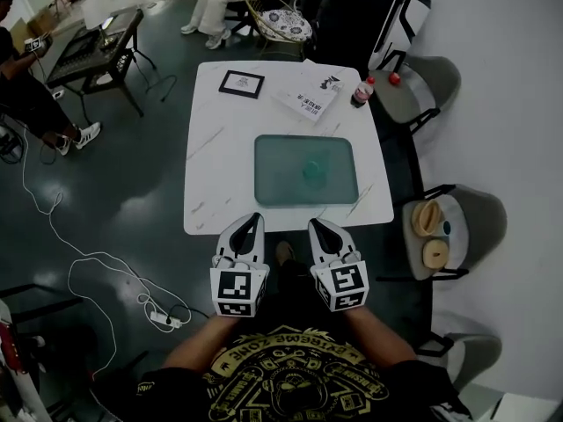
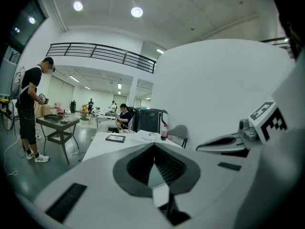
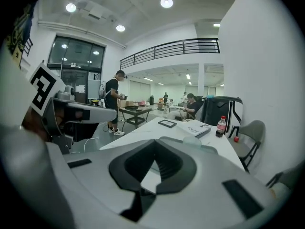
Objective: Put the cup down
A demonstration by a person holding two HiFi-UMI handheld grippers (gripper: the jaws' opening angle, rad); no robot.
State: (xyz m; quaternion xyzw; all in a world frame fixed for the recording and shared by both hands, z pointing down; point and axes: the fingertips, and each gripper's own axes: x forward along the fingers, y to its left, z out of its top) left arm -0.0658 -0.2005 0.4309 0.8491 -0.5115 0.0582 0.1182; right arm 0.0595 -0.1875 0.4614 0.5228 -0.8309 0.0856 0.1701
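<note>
Both clenched empty, left tool (image 1: 257, 219), right tool (image 1: 314, 223), cup (image 1: 312, 170) on tray (image 1: 274, 185) ahead, apart from both.

Beyond my right hand-held gripper (image 1: 314, 224), the cup (image 1: 314, 170) is only a faint blur; the book (image 1: 306, 99) farther off has print too small to read.

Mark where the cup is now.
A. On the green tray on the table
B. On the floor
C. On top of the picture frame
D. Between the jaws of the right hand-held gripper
A: the cup stands on the green tray on the white table, apart from the left hand-held gripper and right hand-held gripper, both closed on nothing.
</note>
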